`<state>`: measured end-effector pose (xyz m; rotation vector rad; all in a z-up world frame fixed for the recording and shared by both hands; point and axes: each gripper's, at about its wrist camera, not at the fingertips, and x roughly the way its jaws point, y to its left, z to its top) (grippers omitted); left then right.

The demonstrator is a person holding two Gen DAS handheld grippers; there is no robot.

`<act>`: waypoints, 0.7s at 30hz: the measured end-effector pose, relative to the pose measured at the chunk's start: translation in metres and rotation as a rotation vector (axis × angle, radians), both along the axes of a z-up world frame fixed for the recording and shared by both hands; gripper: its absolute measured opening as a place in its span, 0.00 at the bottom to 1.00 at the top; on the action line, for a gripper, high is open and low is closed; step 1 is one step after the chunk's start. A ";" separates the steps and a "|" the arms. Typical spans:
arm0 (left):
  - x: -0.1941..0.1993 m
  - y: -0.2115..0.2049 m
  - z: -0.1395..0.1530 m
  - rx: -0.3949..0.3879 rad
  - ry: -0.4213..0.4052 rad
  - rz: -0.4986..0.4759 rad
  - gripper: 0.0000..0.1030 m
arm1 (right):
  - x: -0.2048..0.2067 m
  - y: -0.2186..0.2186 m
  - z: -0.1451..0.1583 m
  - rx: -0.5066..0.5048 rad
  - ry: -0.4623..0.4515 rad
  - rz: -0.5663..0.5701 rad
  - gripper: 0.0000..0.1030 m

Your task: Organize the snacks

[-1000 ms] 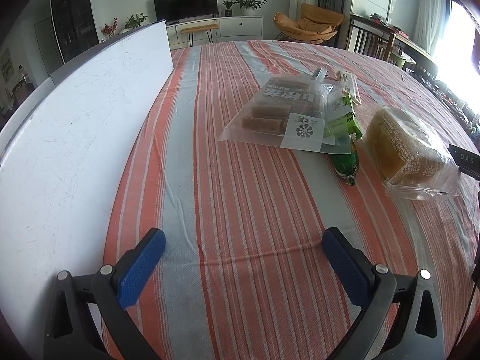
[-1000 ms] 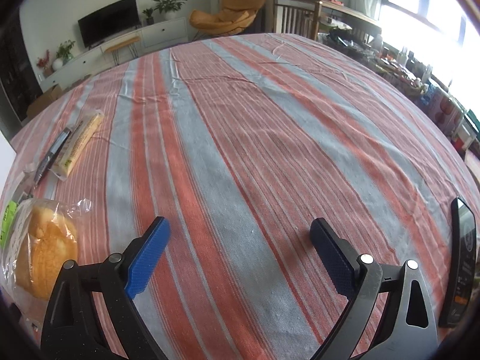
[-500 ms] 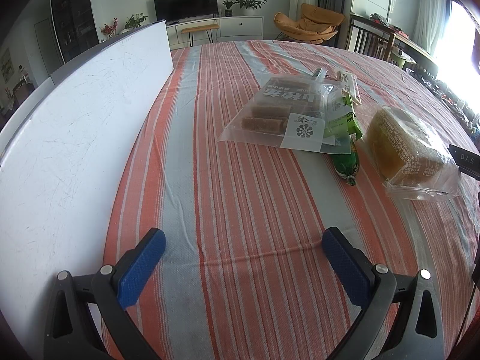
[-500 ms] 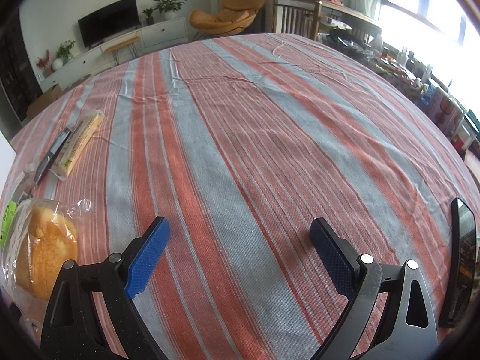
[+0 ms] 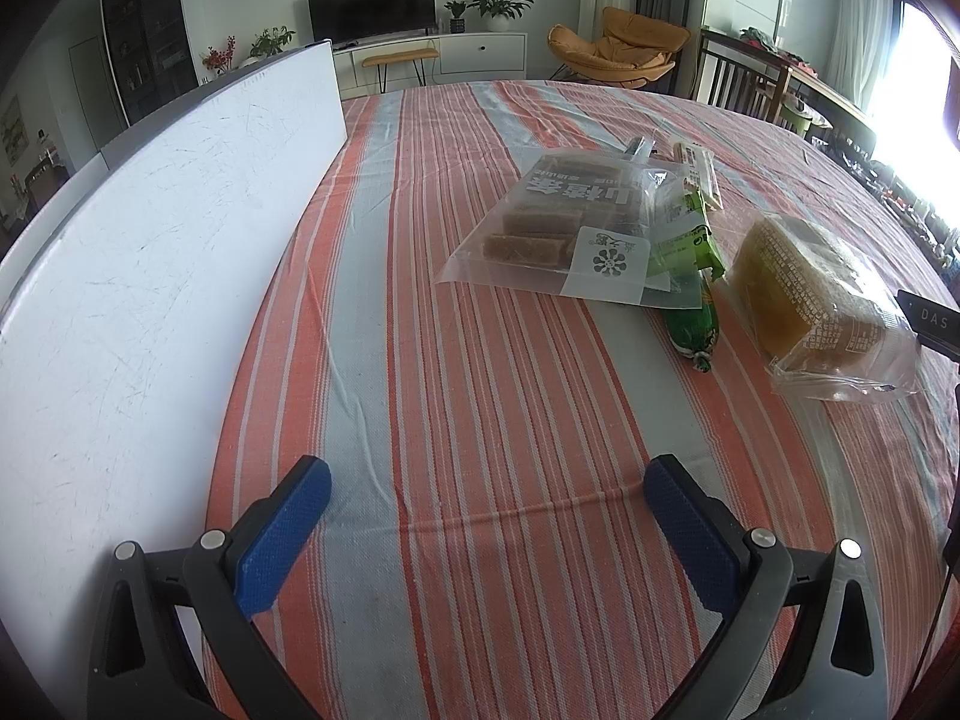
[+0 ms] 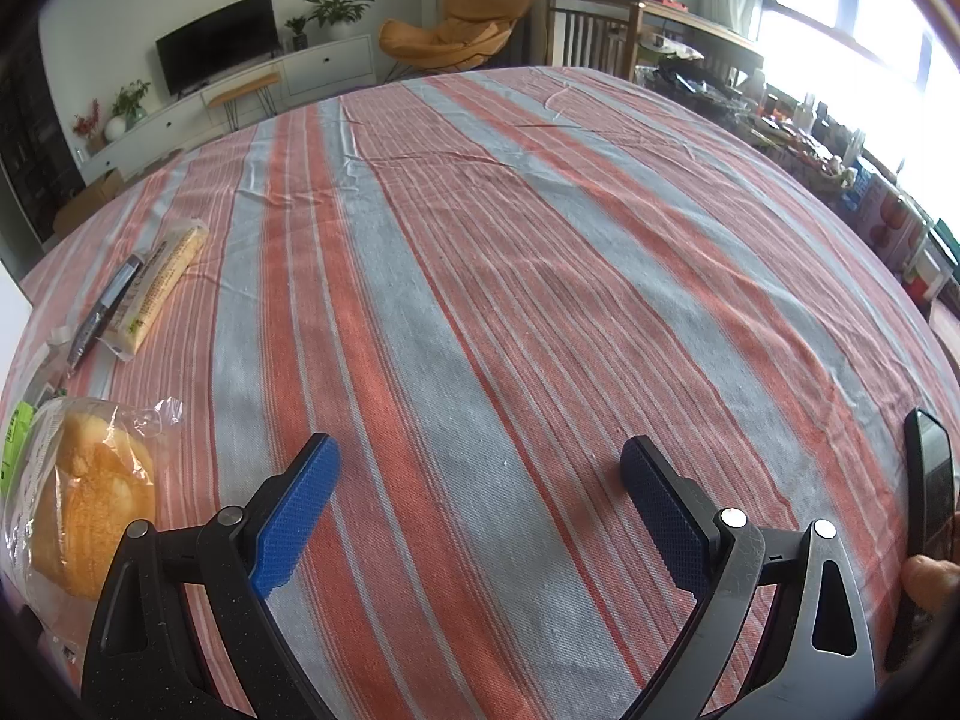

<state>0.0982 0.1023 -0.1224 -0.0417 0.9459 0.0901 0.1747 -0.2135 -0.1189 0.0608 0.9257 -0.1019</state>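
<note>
The left gripper (image 5: pixel 489 501) hangs low over the striped cloth (image 5: pixel 480 396) with its blue pads spread wide and nothing between them. Ahead of its jaws and a little to the right lies a clear bag of brown bars (image 5: pixel 564 228), flat on the cloth. A green packet (image 5: pixel 693 324) pokes out from under that bag's right edge, just beyond the right jaw's line. Further right, touching or just beside the green packet, sits a bun (image 5: pixel 804 291) in a clear wrapper. Past the clear bag, a thin stick pack (image 5: pixel 699 171) shows at its far edge. A white board (image 5: pixel 150 252) stands along the left side, just outside the left jaw.

The right gripper (image 6: pixel 480 483) is likewise wide apart and empty over bare cloth. The bun (image 6: pixel 90 504) lies just left of its left jaw. Well ahead and to the left are the stick pack (image 6: pixel 159 288) and a dark thin pack (image 6: pixel 105 309) side by side. Right of the right jaw a dark phone (image 6: pixel 927 516) stands on edge, with a fingertip (image 6: pixel 930 582) against its lower part.
</note>
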 end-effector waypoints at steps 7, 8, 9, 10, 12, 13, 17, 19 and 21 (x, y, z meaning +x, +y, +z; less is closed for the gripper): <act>-0.001 0.001 0.001 0.000 0.000 0.000 1.00 | 0.000 0.000 0.000 0.000 0.000 0.000 0.94; 0.000 0.000 0.001 0.000 0.000 0.000 1.00 | -0.001 0.000 -0.001 0.000 0.000 0.000 0.94; -0.001 0.001 0.001 0.000 0.000 0.000 1.00 | 0.000 0.000 0.000 0.000 0.000 0.000 0.94; -0.001 0.001 0.001 0.000 0.000 0.000 1.00 | -0.001 0.000 -0.001 0.000 0.000 0.000 0.94; -0.001 0.000 0.001 0.000 0.000 0.000 1.00 | 0.000 0.000 0.000 0.000 0.000 0.000 0.94; -0.001 0.000 0.001 0.000 0.000 0.000 1.00 | 0.000 0.000 0.000 0.000 0.000 0.000 0.94; 0.000 0.000 0.000 0.001 0.000 0.000 1.00 | 0.000 0.000 0.000 0.000 0.000 0.000 0.94; -0.001 0.000 0.001 0.001 0.000 0.001 1.00 | -0.001 0.000 -0.001 0.000 0.000 0.000 0.94; -0.001 0.000 0.001 0.000 0.000 0.001 1.00 | 0.000 0.000 0.000 0.000 0.000 0.000 0.94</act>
